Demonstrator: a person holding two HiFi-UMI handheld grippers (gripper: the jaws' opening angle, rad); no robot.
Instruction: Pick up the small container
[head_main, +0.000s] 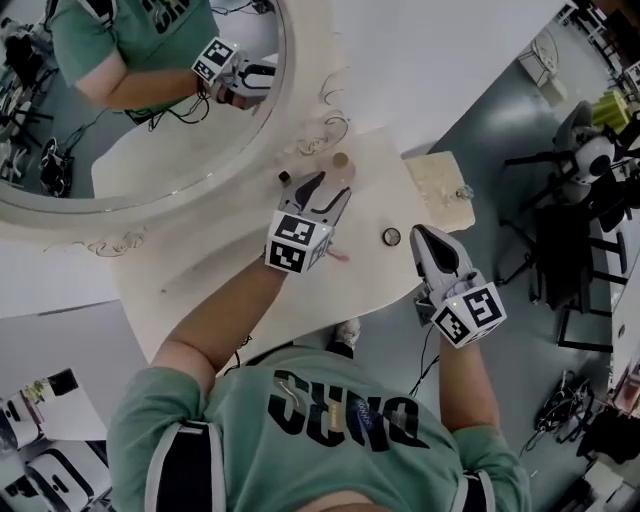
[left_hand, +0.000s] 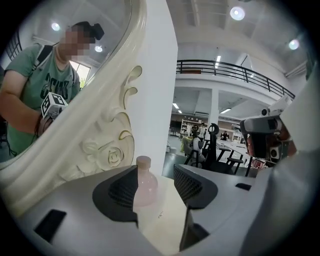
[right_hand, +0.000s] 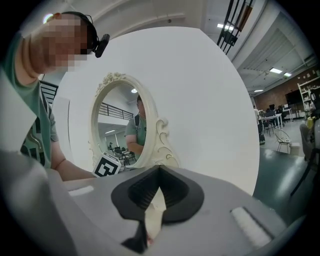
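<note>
Nothing is picked up yet: our wide-open left gripper (head_main: 326, 190) faces the small container (left_hand: 144, 182); our right gripper (right_hand: 159, 173) is closed, empty.

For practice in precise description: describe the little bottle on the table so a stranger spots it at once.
Find the ornate oval mirror on the cream table. Near its frame, beyond the open left gripper, stands a pale pink bottle. Unlike the small dark piece and flat round item nearby, it has a beige cap.
</note>
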